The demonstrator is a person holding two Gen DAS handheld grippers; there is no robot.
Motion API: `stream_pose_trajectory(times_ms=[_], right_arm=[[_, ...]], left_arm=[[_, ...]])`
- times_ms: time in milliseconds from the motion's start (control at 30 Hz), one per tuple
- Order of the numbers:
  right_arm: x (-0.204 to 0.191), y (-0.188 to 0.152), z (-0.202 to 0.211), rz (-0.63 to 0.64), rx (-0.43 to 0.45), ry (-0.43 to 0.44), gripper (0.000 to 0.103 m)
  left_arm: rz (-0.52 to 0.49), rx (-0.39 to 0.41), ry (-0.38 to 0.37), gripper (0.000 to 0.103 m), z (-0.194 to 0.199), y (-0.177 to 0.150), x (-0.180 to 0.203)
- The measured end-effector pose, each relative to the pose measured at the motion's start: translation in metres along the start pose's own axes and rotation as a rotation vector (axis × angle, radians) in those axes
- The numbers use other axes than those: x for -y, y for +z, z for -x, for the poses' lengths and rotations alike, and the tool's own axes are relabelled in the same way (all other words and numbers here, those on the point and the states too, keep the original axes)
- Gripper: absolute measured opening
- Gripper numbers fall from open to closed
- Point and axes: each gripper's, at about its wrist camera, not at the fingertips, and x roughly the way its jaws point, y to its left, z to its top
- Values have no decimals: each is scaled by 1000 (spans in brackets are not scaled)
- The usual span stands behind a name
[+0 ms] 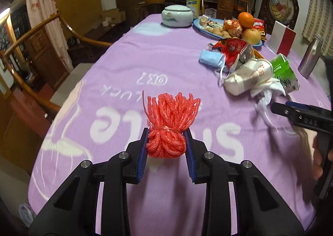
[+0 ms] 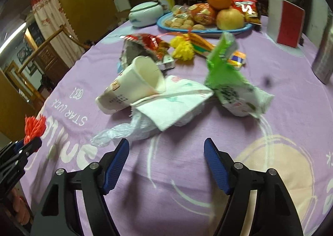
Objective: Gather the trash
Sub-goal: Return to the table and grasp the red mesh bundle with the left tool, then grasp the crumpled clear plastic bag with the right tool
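- Your left gripper (image 1: 166,148) fingers (image 1: 143,152) clamp the red foam net (image 1: 169,125), lifted above the worktop (image 1: 145,59); keep squeezing.
- Your right gripper (image 2: 166,163) fingers stand wide, empty, near the plastic bag (image 2: 124,130) beside the paper cup (image 2: 133,86); close there.

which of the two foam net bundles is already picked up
The red foam net, clamped between the left gripper jaws. The yellow foam net lies untouched on the table by the blue plate.

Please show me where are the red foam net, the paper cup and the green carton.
red foam net (image 1: 168,132): left wrist view, on its tied middle.
paper cup (image 2: 124,92): right wrist view, on its side wall.
green carton (image 2: 223,69): right wrist view, on its green face.
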Motion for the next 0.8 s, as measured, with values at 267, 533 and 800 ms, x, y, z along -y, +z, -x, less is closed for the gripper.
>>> stream_pose_trajectory(times_ms=[267,533,800], right_arm=[[-20,23,-29,91,18,-72,63],[-21,24,-18,67,-13,38,12],[-35,-12,39,123,37,155,12]], left_arm=[[52,-15,-32,34,8,-13,-14],[69,-6,-38,34,18,-20,-16],[78,1,-24,34,29,-28,-16]])
